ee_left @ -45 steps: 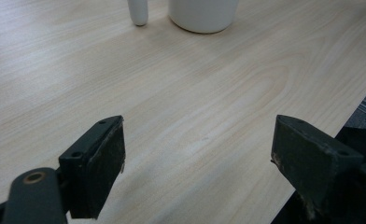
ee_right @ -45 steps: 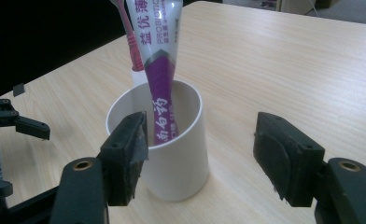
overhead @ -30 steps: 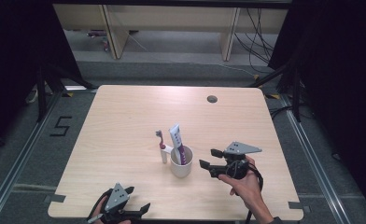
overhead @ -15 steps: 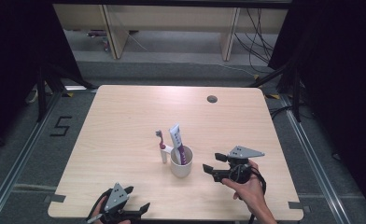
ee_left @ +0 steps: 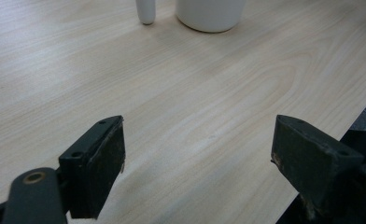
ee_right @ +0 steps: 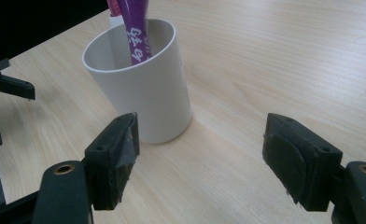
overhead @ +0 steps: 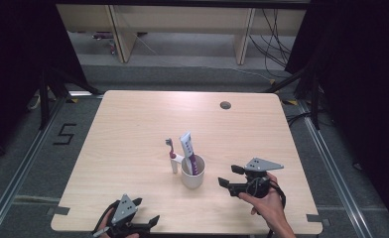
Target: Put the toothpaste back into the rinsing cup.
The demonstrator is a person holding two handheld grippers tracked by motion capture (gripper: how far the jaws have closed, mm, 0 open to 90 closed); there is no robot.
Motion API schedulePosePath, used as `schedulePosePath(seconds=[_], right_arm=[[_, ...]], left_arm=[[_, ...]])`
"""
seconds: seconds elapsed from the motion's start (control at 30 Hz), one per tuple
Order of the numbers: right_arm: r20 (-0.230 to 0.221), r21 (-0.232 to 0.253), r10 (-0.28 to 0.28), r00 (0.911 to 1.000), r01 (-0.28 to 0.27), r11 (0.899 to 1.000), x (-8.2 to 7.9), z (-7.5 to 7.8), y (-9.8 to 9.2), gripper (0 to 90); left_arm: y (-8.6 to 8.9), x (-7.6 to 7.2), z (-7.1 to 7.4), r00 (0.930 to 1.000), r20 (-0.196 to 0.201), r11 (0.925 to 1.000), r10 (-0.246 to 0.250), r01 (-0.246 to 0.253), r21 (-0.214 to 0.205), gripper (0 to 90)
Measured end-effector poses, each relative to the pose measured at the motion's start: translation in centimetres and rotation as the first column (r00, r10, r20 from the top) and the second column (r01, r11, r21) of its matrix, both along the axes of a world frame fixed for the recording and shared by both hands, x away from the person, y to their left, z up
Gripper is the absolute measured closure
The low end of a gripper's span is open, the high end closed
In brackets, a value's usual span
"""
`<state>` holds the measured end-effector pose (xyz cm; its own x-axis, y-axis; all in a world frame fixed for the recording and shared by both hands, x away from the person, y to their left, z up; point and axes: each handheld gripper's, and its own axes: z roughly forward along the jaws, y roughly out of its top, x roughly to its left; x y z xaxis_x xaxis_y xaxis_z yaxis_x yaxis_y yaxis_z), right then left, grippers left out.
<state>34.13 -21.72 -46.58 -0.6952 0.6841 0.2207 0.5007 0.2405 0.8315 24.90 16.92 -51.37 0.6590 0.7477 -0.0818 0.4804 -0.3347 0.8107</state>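
Right gripper (overhead: 228,176) sits jaws spread, a white cup (overhead: 192,172) holding a purple tube (overhead: 188,150) just ahead; left gripper (overhead: 146,212), also spread, stays nearer the table edge (overhead: 182,229)

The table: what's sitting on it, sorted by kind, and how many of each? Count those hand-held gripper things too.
White cup: 1
Purple and white tube, standing in the cup: 1
Toothbrush, upright beside the cup: 1
Hand-held grippers, both with jaws open: 2 (left hand-held gripper, right hand-held gripper)
Total: 5
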Motion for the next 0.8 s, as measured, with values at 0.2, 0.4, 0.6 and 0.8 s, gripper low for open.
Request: schedulePosePath(seconds=[0.2, 0.4, 0.6, 0.8], right_arm=[[0.010, -0.015, -0.002, 0.9999, 0.002, 1.000, -0.1, -0.3, -0.3, 28.3], [0.021, -0.031, -0.019, 0.9996, 0.020, 0.999, -0.5, -0.5, -0.8, 27.1], [0.002, -0.050, -0.024, 0.9997, 0.024, 0.998, -1.1, -0.7, -1.1, 24.5], [0.005, -0.069, -0.014, 0.9999, 0.014, 0.998, -1.8, -0.9, -1.3, 24.7]], left_arm=[[-0.1, -0.1, 0.0, 0.9999, 0.010, 0.9997, 0.003, -0.003, -0.026, 17.2], [-0.1, -0.1, -0.1, 1.0000, 0.009, 0.9997, 0.001, -0.001, -0.023, 17.2], [-0.1, -0.1, -0.1, 0.9999, 0.011, 0.9998, 0.003, -0.003, -0.022, 17.2], [-0.1, -0.1, 0.0, 1.0000, 0.007, 0.9999, 0.003, -0.003, -0.015, 17.2]])
